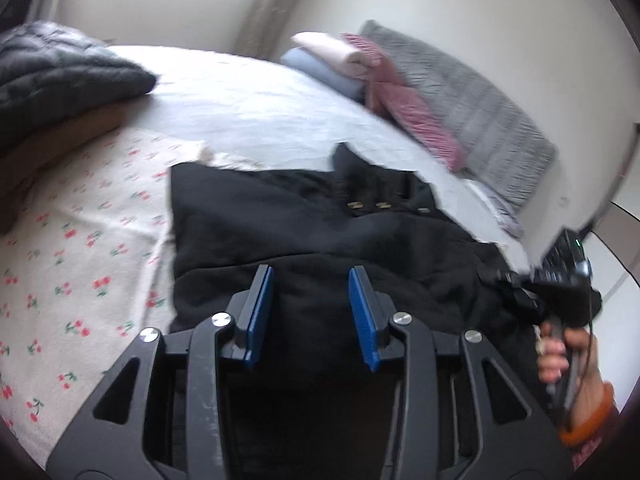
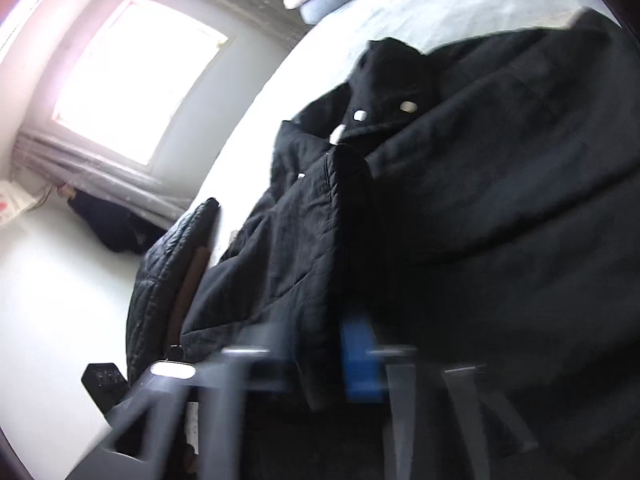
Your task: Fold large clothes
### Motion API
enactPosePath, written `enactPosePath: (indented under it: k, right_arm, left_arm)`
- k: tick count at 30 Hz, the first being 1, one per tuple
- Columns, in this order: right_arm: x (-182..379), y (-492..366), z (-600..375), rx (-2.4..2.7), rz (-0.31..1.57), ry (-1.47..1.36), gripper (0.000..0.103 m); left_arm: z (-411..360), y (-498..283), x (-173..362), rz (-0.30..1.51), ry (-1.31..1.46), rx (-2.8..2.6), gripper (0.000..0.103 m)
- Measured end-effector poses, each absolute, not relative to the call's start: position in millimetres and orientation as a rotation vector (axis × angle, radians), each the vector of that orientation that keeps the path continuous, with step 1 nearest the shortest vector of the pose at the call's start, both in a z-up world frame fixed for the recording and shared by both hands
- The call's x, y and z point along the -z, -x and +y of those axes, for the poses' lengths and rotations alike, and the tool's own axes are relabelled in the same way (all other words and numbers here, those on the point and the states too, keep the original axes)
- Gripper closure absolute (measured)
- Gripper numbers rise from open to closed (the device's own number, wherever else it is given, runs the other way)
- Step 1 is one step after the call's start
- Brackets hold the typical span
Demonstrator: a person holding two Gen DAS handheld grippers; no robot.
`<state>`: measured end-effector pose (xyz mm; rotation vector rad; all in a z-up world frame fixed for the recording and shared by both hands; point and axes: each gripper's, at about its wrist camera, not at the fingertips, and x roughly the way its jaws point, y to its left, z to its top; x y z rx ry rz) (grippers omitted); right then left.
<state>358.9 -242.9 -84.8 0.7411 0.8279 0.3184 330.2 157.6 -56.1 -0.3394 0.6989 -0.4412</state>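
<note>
A large black coat (image 1: 304, 232) with small metal snaps lies on the bed, partly folded. My left gripper (image 1: 311, 284) is open, its blue-padded fingers (image 1: 262, 308) just above the coat's near edge, holding nothing. My right gripper (image 1: 516, 280) is at the coat's right edge, held by a hand; in its own blurred view it (image 2: 328, 356) is shut on a flap of the black coat (image 2: 460, 200), with one blue pad (image 2: 360, 360) showing beside the cloth.
The coat lies on a cherry-print cloth (image 1: 72, 240) over a white bed sheet (image 1: 248, 104). A dark quilted jacket (image 1: 60, 72) lies at the back left. Folded clothes (image 1: 332, 60) and grey and pink pillows (image 1: 472, 108) sit at the wall.
</note>
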Motion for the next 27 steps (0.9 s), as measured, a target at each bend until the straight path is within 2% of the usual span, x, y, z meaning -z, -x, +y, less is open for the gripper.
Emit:
enactPosePath:
  k: [4, 8, 12, 14, 15, 16, 17, 20, 21, 22, 24, 26, 27]
  right_arm:
    - [51.9, -342.7, -259.9, -0.318, 0.693, -0.667, 0.098]
    - [72.0, -343.4, -282.6, -0.137, 0.841, -0.550, 0.098]
    - [84.0, -340.6, -278.7, -0.185, 0.936, -0.545, 0.092]
    - [76.0, -344.3, -274.0, -0.214, 0.918, -0.577, 0.074]
    - [70.1, -348.6, -269.3, -0.220, 0.905, -0.583, 0.049]
    - [66.2, -351.0, -265.5, -0.220, 0.892, -0.583, 0.028]
    - [61.1, -359.2, -261.3, -0.221, 0.871, -0.578, 0.025]
    - [56.8, -385.0, -252.9, -0.228, 0.869, -0.578, 0.025]
    - [60.0, -395.8, -252.2, -0.210, 0.875, -0.588, 0.025]
    - [66.1, -404.0, -251.5, -0.199, 0.884, -0.601, 0.025]
    - [80.0, -421.1, -249.1, -0.190, 0.896, -0.643, 0.025]
    - [92.6, -431.5, -245.4, -0.201, 0.892, -0.668, 0.030]
    - [98.9, -435.5, -239.4, -0.230, 0.895, -0.671, 0.046]
  left_arm:
    - [148.4, -332.8, 59.8, 0.746, 0.321, 0.511, 0.062]
    - [125.0, -349.5, 94.4, 0.978, 0.222, 0.508, 0.062]
    - [104.3, -339.3, 92.9, 0.987, 0.102, 0.540, 0.062]
    - [99.9, -337.1, 87.8, 0.986, 0.112, 0.576, 0.061]
    - [99.3, -336.4, 87.1, 0.986, 0.113, 0.581, 0.060]
    - [99.0, -334.8, 82.1, 0.974, 0.116, 0.590, 0.060]
    - [100.2, -333.8, 78.2, 0.951, 0.124, 0.597, 0.060]
    - [112.8, -330.2, 62.2, 0.838, 0.173, 0.586, 0.043]
    - [118.5, -329.0, 58.4, 0.792, 0.188, 0.546, 0.033]
    - [122.7, -328.4, 56.4, 0.760, 0.198, 0.500, 0.030]
    - [133.1, -330.7, 56.6, 0.740, 0.229, 0.460, 0.030]
    - [145.3, -333.5, 58.2, 0.726, 0.287, 0.446, 0.030]
    - [149.9, -335.6, 59.6, 0.726, 0.313, 0.442, 0.030]
